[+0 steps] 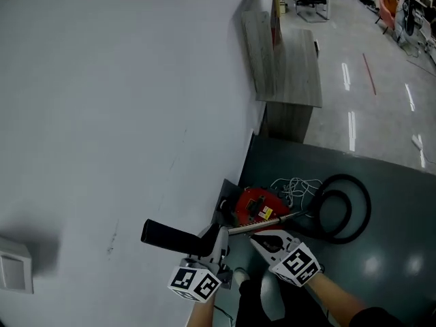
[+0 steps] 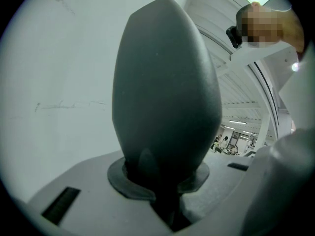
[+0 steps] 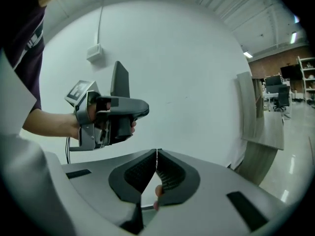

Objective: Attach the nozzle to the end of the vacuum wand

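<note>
At lower centre of the head view, the near end of the vacuum wand (image 1: 252, 226) is lost beside the right gripper (image 1: 257, 241), and the right forearm (image 1: 340, 297) is cut off by the bottom edge. In the left gripper view, the nozzle (image 2: 165, 82) is hidden at its base between the pads of the left gripper (image 2: 162, 186). The people (image 2: 222, 144) at right centre are too small to be made out.

The head view looks steeply down from the person's head, white wall (image 1: 102, 114) left, left gripper (image 1: 210, 242) and right gripper (image 1: 262, 240) near its bottom edge. The left gripper view sits very close behind the nozzle (image 2: 165, 82), tilted upward. The right gripper view faces that wall; it shares the left gripper and far wooden cabinet (image 3: 261, 127) with the head view.
</note>
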Available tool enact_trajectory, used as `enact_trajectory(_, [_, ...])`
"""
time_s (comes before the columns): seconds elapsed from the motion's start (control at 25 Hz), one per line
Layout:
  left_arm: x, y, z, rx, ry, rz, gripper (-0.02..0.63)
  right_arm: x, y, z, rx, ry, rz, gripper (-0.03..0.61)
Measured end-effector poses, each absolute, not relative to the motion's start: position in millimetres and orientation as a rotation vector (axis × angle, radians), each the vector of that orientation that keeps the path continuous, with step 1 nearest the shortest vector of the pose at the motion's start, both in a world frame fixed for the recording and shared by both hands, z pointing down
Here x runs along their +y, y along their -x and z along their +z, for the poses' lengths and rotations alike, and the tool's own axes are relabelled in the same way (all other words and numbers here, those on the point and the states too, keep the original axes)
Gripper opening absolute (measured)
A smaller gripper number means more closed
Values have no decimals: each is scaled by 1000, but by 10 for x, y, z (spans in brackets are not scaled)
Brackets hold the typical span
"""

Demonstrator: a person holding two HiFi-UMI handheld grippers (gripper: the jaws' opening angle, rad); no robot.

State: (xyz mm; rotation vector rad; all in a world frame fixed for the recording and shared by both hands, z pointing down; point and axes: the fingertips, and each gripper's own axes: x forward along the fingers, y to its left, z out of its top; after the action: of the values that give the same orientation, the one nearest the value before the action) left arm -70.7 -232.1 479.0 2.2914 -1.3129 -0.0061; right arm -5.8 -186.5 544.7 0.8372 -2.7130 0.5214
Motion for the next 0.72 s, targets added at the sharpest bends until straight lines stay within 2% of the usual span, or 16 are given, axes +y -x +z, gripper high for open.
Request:
enact_trajectory(0.32, [-2427, 909, 4925, -1412, -2284, -93, 78, -1941, 261, 5868, -2677, -716, 396, 26])
enact_trajectory(0.52, [-2487, 985, 5035, -1447, -2271, -181, 78, -1960, 343, 6193, -2588, -627, 253, 102])
enact_trajectory(0.72, [-2553, 1053, 5231, -1475, -2284, -241, 78, -1976, 455, 6554, -2521, -566, 115, 139])
